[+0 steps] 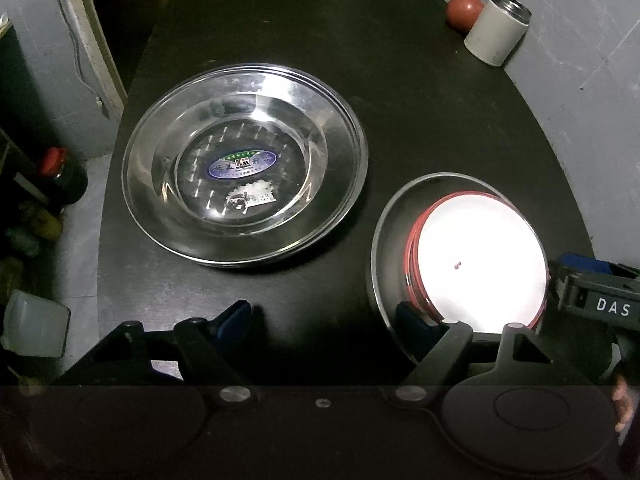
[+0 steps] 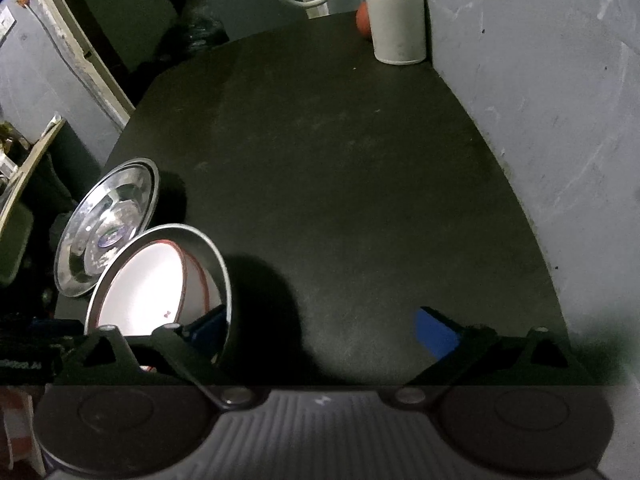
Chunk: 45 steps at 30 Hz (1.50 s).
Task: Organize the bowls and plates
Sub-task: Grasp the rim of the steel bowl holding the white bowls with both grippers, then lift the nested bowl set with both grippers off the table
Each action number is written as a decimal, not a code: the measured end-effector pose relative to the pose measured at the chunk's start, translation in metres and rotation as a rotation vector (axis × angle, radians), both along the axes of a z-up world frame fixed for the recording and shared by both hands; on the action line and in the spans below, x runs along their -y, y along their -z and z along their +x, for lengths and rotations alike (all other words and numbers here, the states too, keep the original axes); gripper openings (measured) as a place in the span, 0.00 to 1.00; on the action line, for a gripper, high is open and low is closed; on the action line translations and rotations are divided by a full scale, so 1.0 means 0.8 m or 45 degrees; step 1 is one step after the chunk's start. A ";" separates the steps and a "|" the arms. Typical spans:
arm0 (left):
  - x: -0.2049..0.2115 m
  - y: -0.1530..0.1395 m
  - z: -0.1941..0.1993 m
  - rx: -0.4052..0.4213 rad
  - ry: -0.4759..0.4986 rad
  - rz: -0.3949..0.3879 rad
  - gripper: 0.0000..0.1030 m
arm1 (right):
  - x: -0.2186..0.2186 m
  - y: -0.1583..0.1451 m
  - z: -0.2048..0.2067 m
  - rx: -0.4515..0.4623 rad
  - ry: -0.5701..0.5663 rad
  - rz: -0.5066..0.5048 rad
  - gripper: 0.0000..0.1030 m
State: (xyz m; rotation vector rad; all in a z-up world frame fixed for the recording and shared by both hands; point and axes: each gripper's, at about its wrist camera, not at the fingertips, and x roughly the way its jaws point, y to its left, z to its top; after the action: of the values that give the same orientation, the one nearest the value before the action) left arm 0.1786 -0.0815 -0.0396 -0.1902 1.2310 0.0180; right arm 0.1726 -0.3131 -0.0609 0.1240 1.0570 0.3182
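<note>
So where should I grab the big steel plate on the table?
Take the steel plate by its wide, flat rim at the near edge, coming in low from the front with the open left gripper. The rim flares outward, so the jaws can straddle it; the metal bowl crowds the right side.

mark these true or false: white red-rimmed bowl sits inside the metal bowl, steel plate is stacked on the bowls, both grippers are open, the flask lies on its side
1. The white red-rimmed bowl sits inside the metal bowl. True.
2. The steel plate is stacked on the bowls. False: it lies beside them on the table.
3. Both the left gripper and the right gripper are open. True.
4. The flask lies on its side. False: it stands upright.
</note>
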 end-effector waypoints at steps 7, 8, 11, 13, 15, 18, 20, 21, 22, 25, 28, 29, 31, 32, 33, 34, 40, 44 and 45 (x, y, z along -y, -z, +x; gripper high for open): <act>0.008 -0.001 0.002 0.013 0.037 -0.010 0.61 | 0.003 -0.002 -0.008 0.004 -0.001 0.061 0.80; 0.009 -0.002 0.001 0.018 0.041 -0.017 0.58 | 0.003 -0.003 -0.009 0.008 -0.002 0.064 0.79; 0.010 -0.003 0.000 0.029 0.050 -0.029 0.52 | 0.003 -0.004 -0.011 0.013 -0.009 0.077 0.75; 0.009 -0.004 0.000 0.033 0.051 -0.035 0.50 | 0.002 -0.004 -0.012 0.014 -0.015 0.088 0.73; 0.008 -0.005 0.000 0.036 0.050 -0.051 0.44 | 0.001 -0.005 -0.014 0.019 -0.024 0.099 0.69; 0.007 -0.006 0.000 0.044 0.058 -0.083 0.35 | -0.001 -0.007 -0.016 0.024 -0.043 0.128 0.59; 0.010 -0.008 -0.001 0.052 0.066 -0.080 0.32 | -0.002 -0.008 -0.019 0.025 -0.049 0.142 0.53; 0.012 -0.008 -0.001 0.056 0.072 -0.081 0.28 | -0.003 -0.008 -0.020 0.025 -0.052 0.147 0.52; 0.012 -0.009 -0.001 0.060 0.078 -0.085 0.25 | -0.003 -0.008 -0.021 0.025 -0.058 0.155 0.49; 0.016 -0.010 -0.001 0.070 0.097 -0.096 0.17 | -0.005 -0.009 -0.024 0.024 -0.076 0.181 0.41; 0.016 -0.010 -0.001 0.076 0.102 -0.100 0.16 | -0.005 -0.010 -0.027 0.027 -0.080 0.192 0.38; 0.015 -0.010 -0.001 0.077 0.104 -0.101 0.16 | -0.005 -0.010 -0.027 0.026 -0.081 0.198 0.36; 0.014 -0.010 -0.002 0.081 0.109 -0.100 0.16 | -0.004 -0.010 -0.028 0.027 -0.078 0.209 0.35; 0.014 -0.010 -0.002 0.082 0.110 -0.100 0.16 | -0.004 -0.010 -0.028 0.027 -0.075 0.213 0.35; 0.014 -0.010 -0.002 0.083 0.111 -0.101 0.16 | -0.004 -0.010 -0.028 0.028 -0.071 0.216 0.35; 0.014 -0.010 -0.002 0.083 0.111 -0.102 0.16 | -0.004 -0.009 -0.028 0.029 -0.065 0.219 0.35; 0.015 -0.011 -0.003 0.084 0.111 -0.099 0.16 | -0.005 -0.008 -0.030 0.031 -0.043 0.219 0.36; 0.015 -0.011 -0.003 0.086 0.109 -0.100 0.16 | -0.005 -0.009 -0.031 0.033 -0.067 0.254 0.21; 0.015 -0.011 -0.003 0.086 0.109 -0.100 0.16 | -0.007 -0.010 -0.031 0.037 -0.076 0.253 0.20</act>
State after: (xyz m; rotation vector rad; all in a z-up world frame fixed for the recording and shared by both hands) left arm 0.1758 -0.0933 -0.0312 -0.2045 1.1724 -0.1101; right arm 0.1475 -0.3076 -0.0532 0.2653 1.0004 0.4773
